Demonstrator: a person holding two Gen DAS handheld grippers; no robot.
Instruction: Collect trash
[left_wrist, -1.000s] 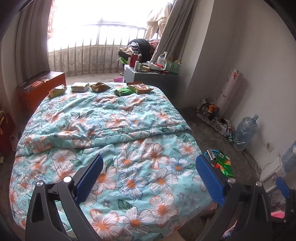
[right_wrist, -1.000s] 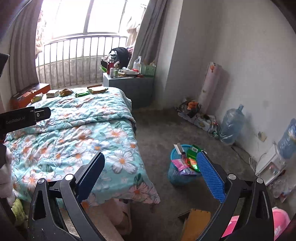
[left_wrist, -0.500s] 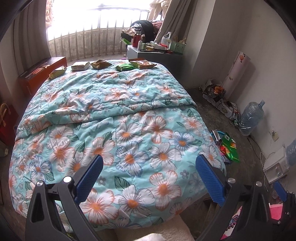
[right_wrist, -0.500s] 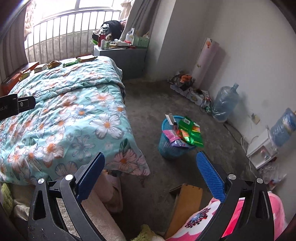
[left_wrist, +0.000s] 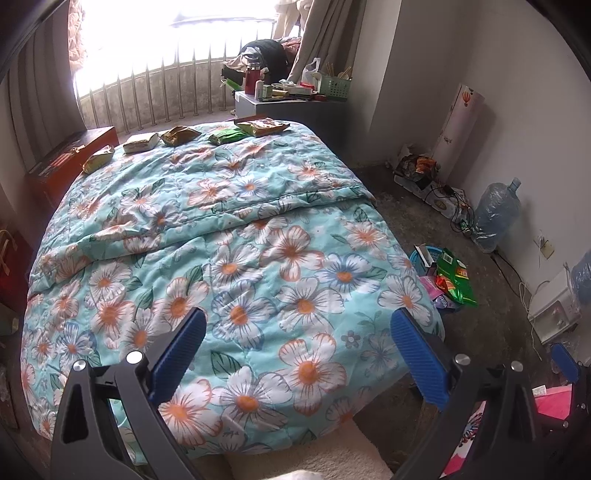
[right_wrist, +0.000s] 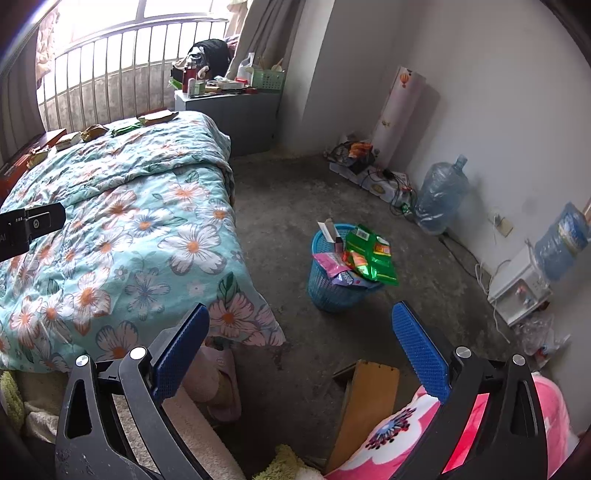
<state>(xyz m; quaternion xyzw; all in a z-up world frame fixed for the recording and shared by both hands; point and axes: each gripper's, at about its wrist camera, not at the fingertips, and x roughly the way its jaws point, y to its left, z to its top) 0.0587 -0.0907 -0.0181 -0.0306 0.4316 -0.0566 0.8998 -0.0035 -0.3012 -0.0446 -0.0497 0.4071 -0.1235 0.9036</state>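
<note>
Several snack wrappers lie in a row at the far end of the flowered bed (left_wrist: 236, 236): a yellow one (left_wrist: 98, 158), a tan one (left_wrist: 140, 143), a brown one (left_wrist: 180, 135), a green one (left_wrist: 226, 137) and a larger one (left_wrist: 262, 127). A blue trash basket (right_wrist: 334, 284) stands on the floor right of the bed, heaped with a green bag (right_wrist: 369, 254) and a pink wrapper (right_wrist: 328, 263). My left gripper (left_wrist: 297, 332) hangs open over the bed's near end, empty. My right gripper (right_wrist: 301, 332) is open and empty above the floor, short of the basket.
A grey nightstand (right_wrist: 229, 110) with clutter sits by the window. Water jugs (right_wrist: 439, 199), cables and a white appliance (right_wrist: 517, 291) line the right wall. A wooden stool (right_wrist: 369, 391), slippers (right_wrist: 218, 384) and a pink flowered cloth (right_wrist: 406, 435) lie near me.
Both grippers pulled back from the bed and tilted down; the bed and basket look farther away, and the stool and pink cloth came into the right view. Both stay open.
</note>
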